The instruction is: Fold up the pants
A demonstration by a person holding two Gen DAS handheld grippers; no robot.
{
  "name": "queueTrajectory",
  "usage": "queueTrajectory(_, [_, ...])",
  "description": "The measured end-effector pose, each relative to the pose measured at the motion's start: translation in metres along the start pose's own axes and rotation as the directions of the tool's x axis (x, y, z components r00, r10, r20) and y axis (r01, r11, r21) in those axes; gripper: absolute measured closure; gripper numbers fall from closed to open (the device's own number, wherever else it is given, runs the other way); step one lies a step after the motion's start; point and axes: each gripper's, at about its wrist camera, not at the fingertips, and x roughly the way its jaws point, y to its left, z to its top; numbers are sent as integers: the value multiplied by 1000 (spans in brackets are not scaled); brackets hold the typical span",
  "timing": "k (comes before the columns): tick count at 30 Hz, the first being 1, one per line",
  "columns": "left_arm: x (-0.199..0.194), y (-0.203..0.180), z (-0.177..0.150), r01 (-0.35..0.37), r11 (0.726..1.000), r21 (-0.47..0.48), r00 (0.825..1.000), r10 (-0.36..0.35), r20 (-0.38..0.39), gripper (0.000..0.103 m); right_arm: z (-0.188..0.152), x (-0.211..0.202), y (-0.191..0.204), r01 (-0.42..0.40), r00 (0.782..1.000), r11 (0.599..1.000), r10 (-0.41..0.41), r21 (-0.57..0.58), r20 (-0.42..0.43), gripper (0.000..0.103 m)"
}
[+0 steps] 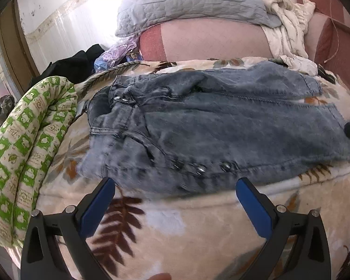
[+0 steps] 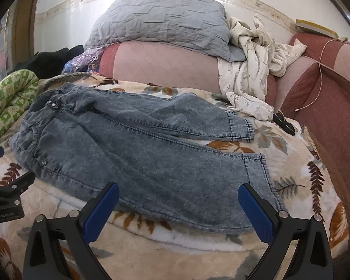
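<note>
At far left a rolled green quilt (image 1: 32, 144) lies along the edge of the leaf-print blanket (image 1: 165, 228). Just beside it the jeans (image 2: 128, 154) lie spread flat on the blanket, waistband at the left, both legs running right and slightly parted at the hems. The left gripper (image 1: 175, 186) hovers at the near edge by the waist, jaws wide apart and holding nothing. The right gripper (image 2: 178, 191) hovers over the near leg, jaws likewise wide apart. Behind, a grey pillow (image 2: 161, 21) rests on a pink bolster (image 2: 165, 67), with a crumpled white cloth (image 2: 252, 70) to its right.
</note>
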Motion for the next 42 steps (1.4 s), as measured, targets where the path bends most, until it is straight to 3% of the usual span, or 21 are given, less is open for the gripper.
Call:
queueTrajectory(9, [13, 79, 36, -147, 987, -67, 989, 146, -21, 0, 30, 25, -62, 67, 998, 993, -66, 102, -16, 0])
queueTrajectory(17, [41, 135, 84, -188, 980, -65, 978, 181, -108, 0, 50, 44, -109, 46, 997, 992, -38, 118, -67, 0])
queueTrajectory(24, [82, 152, 147, -156, 987, -47, 977, 147, -151, 0, 92, 77, -180, 50, 988, 975, -17, 214, -153, 0])
queueTrajectory(27, [110, 158, 172, -141, 988, -60, 973, 127, -195, 0, 114, 100, -202, 12, 981, 957, 45, 291, -189, 0])
queueTrajectory(30, [134, 168, 194, -134, 985, -108, 972, 109, -209, 0, 139, 129, -205, -31, 972, 938, 109, 345, -210, 0])
queueTrajectory(35, [168, 168, 218, -156, 980, -127, 970, 127, -208, 0, 168, 186, -190, -45, 959, 940, 135, 337, -247, 0])
queueTrajectory(42, [216, 168, 236, -107, 983, -151, 962, 64, -264, 0, 166, 263, -194, -46, 930, 907, 192, 419, -314, 1])
